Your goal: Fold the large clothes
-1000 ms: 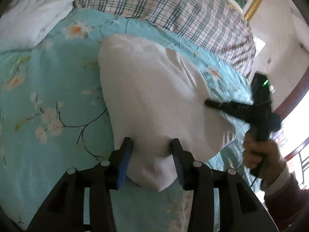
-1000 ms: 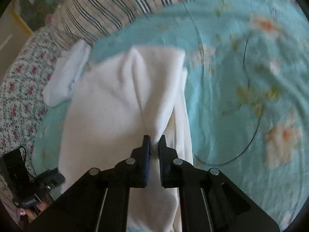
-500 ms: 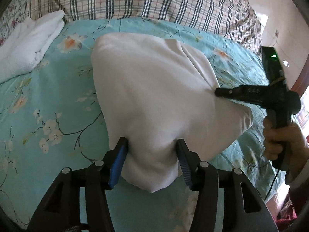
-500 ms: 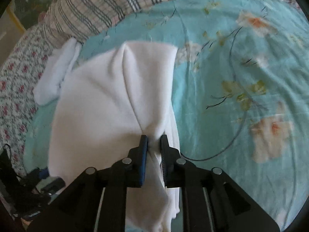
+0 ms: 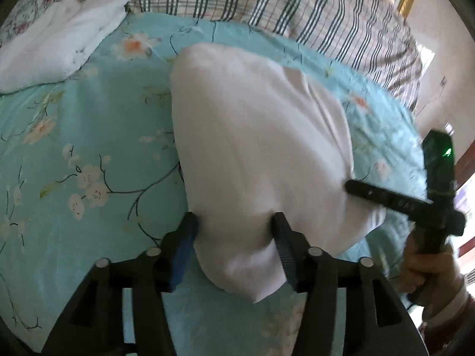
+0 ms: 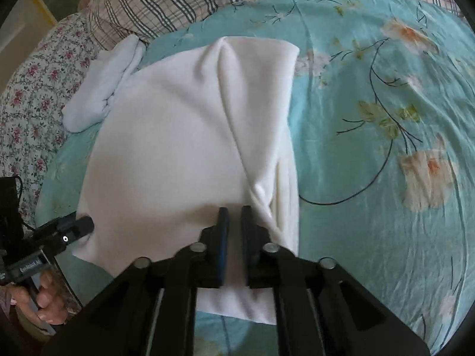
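Observation:
A large white garment (image 5: 255, 136) lies partly folded on the turquoise flowered bedsheet (image 5: 89, 136). A thick near corner of it fills my left gripper (image 5: 234, 231), whose pads press on both sides of the bundle. In the right wrist view the same garment (image 6: 178, 148) spreads ahead of my right gripper (image 6: 234, 213). Its jaws stand nearly together over the cloth, and a pinched ridge (image 6: 258, 192) rises just beside the right fingertip. No cloth shows nipped between them. From the left wrist view, the right gripper (image 5: 350, 182) touches the garment's right edge, held by a hand (image 5: 427, 270).
A folded white cloth (image 5: 59, 38) lies at the sheet's far left. A plaid pillow (image 5: 297, 9) runs along the back, and a flower-print cover (image 6: 26, 103) sits to the left. The bed's edge and a wall (image 5: 439, 68) are on the right.
The right jaws have slipped off the pinched fold, which now stands beside them, and have come closer together. The left jaws have widened around the corner bundle.

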Tool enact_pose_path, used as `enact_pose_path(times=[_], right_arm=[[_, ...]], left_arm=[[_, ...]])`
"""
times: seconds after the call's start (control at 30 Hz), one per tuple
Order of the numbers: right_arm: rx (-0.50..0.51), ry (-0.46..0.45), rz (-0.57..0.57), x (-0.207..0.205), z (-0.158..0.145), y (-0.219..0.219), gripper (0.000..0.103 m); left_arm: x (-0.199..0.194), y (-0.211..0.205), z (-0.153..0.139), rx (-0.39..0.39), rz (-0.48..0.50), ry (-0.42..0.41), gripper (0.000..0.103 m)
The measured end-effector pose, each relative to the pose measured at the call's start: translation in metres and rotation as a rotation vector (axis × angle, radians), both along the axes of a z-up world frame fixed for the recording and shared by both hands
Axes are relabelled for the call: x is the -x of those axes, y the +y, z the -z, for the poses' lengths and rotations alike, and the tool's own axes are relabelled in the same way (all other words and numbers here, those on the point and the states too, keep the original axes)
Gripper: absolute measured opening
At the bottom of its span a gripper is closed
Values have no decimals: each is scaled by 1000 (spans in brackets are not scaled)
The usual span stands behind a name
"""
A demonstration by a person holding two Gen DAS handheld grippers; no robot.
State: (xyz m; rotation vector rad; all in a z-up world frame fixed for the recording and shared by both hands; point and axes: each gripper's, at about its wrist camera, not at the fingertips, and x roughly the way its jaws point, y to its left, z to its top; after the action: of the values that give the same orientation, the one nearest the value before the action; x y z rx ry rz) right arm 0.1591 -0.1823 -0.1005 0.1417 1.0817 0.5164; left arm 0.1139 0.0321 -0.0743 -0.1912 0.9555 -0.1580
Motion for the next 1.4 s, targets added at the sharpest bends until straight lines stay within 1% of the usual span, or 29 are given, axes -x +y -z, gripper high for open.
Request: enact_pose_path(times=[0.1,0.23,0.4,0.5,0.57,0.7,0.77,0.8,0.83,0.87,0.9,0.97,1.0,1.07,1.13,1.17,1.2,1.27,1.3,1.4], right_arm=[[-17,17,9,-2,1,-3,0],[-31,22,12,-4,3,-9,0],[-41,25,18,-2,5,-5,0],[-46,27,20,-1,5,-7,0],[-45,26,20,-2,5,-7,0],[-48,30,23,-1,5,-8,0],[-55,40,37,1,-1,-9,0],[-62,36,40,2,-7,-9,4],[-65,21,45,3,-14,-9,4],[-65,1,49,3,-21,-9,5],[-68,-18,52,2,-28,-8,5],[-93,-54,50,-9,-43,-4,5],[-95,-63,45,-16,-47,0,5],[-74,-84,27,-36,-51,15,7],[-77,-59,14,-59,-43,28,14],[-84,-40,10,-69,-38,32,23],[-86,-25,10,-76,-33,35,27],[-46,-28,33,-93,-20,36,27],[-37,-33,47,-97,-16,35,25],[-67,-22,115,-109,-3,20,22]], left_arm=[[0,-4,1,-25,-2,-4,55],[1,-2,1,-18,-5,0,55],[1,-1,2,-34,-5,-4,58],[0,-1,5,-20,-9,8,62],[1,1,6,0,-15,17,62],[3,-1,6,-1,-12,32,62],[9,-1,-2,16,-6,35,57],[13,1,-10,37,2,20,57],[18,3,-21,66,11,-7,57],[21,6,-32,83,13,-38,60],[21,9,-42,79,6,-63,60],[8,15,-55,36,-32,-85,60],[0,16,-55,30,-44,-83,60],[-26,20,-49,15,-86,-48,60],[-51,23,-40,30,-106,-20,60],[-65,25,-34,42,-119,-1,60],[-74,27,-30,49,-130,9,60],[-92,31,-21,63,-160,15,62],[-103,35,-17,75,-172,20,62],[-126,42,-1,109,-192,39,66]])
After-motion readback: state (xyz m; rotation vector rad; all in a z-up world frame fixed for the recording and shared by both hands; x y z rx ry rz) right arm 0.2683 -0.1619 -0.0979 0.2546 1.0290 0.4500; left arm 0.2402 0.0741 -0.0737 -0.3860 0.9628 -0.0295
